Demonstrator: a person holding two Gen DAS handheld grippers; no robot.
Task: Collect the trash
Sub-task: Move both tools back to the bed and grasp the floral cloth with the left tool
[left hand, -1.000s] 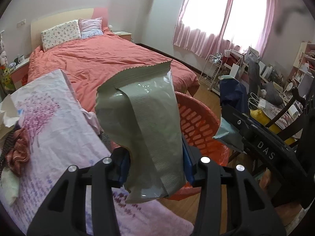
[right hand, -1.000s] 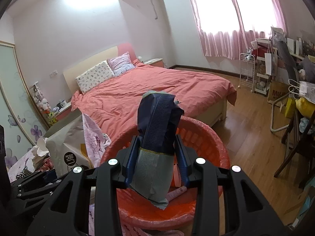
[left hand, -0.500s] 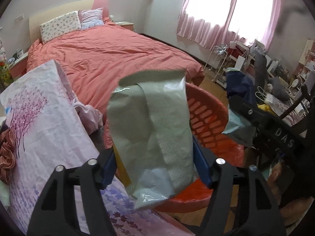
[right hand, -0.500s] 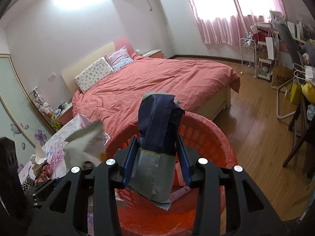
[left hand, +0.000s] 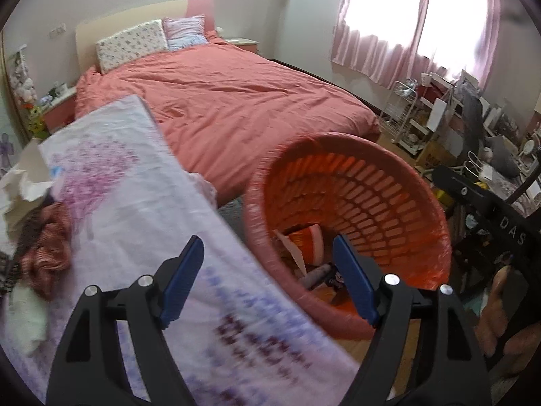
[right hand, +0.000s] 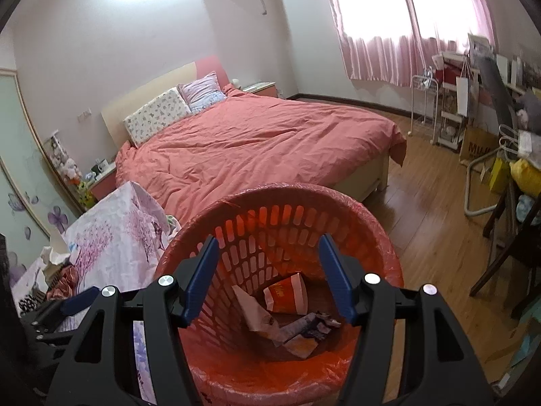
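Note:
An orange slatted laundry-style basket (right hand: 372,223) lined with a red bag stands on the floor and holds several wrappers, among them an orange snack packet (right hand: 287,292). It also shows in the left wrist view (left hand: 405,182). My right gripper (right hand: 267,274) is open and empty right above the basket's mouth. My left gripper (left hand: 267,277) is open and empty over the basket's near left rim, next to a table edge. More wrappers (left hand: 304,243) lie at the basket's bottom.
A table with a pink-flowered white cloth (left hand: 111,203) lies left of the basket, with crumpled paper (left hand: 23,186) and a striped red fabric (left hand: 47,247) on it. A bed with a salmon cover (right hand: 253,145) is behind. Chairs and cluttered shelves (right hand: 507,169) stand right.
Both grippers opened and let go of their wrappers: the grey-green one from the left, the dark blue one from the right. Both have dropped out of the jaws; the grippers moved closer over the basket.

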